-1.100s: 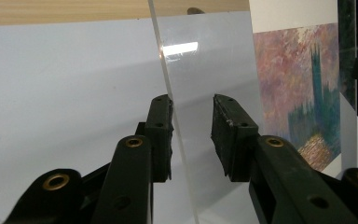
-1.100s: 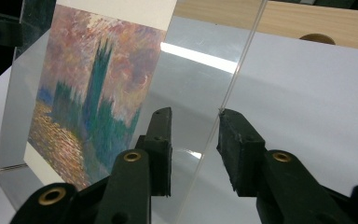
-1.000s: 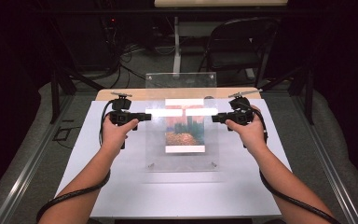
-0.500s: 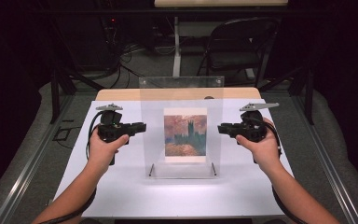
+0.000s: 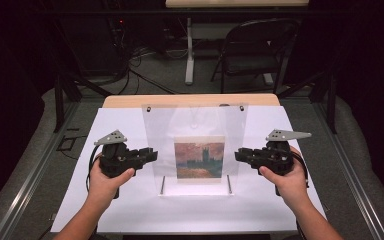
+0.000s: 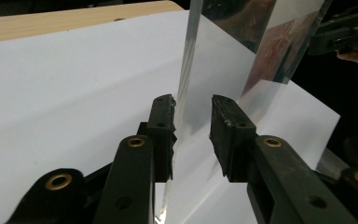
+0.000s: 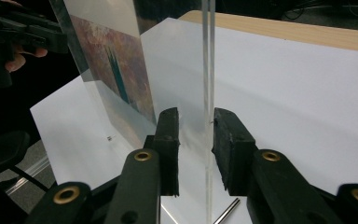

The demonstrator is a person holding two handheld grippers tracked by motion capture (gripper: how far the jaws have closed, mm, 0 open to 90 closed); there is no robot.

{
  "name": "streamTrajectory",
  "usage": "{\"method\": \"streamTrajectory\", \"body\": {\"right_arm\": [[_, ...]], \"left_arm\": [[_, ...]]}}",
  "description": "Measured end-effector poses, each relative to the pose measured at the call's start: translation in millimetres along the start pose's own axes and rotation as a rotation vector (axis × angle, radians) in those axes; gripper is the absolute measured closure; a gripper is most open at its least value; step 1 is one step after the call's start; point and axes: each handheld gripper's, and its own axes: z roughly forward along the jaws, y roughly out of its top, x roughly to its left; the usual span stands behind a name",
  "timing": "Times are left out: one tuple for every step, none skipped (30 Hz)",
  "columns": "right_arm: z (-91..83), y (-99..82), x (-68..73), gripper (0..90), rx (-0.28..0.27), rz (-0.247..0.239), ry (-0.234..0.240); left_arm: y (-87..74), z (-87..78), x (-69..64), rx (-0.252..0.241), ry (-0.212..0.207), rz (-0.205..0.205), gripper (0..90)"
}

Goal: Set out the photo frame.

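Nearest the person, the left hand-held gripper [image 5: 147, 155] sits at 9 o'clock of the clear acrylic picture frame [image 5: 195, 120], and the right hand-held gripper [image 5: 241, 155] at 3 o'clock. Both are level and pointing inward.

Left gripper view: the left hand-held gripper [image 6: 192, 122] is parted, and the frame's left edge [image 6: 186, 70] runs up through the gap between the pads, close to one pad. No firm clamping is evident.

Right gripper view: the right hand-held gripper [image 7: 196, 135] is likewise parted. The frame's right edge [image 7: 208, 60] stands in the gap, nearer one pad and unclamped.

The frame stands upright at mid-bench on the white sheet [image 5: 120, 120], resting on two small metal feet [image 5: 162, 185]. A landscape print [image 5: 199, 160] is mounted low in the panel.

Judgement: the step appears to be steadying or taking hold of the panel by its side edges. Recommended practice:
- Centre each edge between the pads.
- Close both sides together and evenly, since uneven pressure could tip or twist the sheet.
- Keep the jaws square to the panel.

Beyond, at 12 o'clock, lie the bench's wooden edge [image 5: 190, 100] and a folding chair [image 5: 252, 50].
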Motion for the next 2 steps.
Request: {"method": "streamTrajectory", "body": {"right_arm": [[-1.0, -1.6, 1.7, 71.6, 0.002, -0.001, 0.004], [-1.2, -2.5, 2.2, 71.4, -0.002, -0.007, 0.002]], "left_arm": [[-1.4, -0.6, -0.7, -0.003, 0.0, 0.0, 68.6], [-2.9, -0.9, -1.8, -0.006, 0.008, 0.002, 68.7]]}}
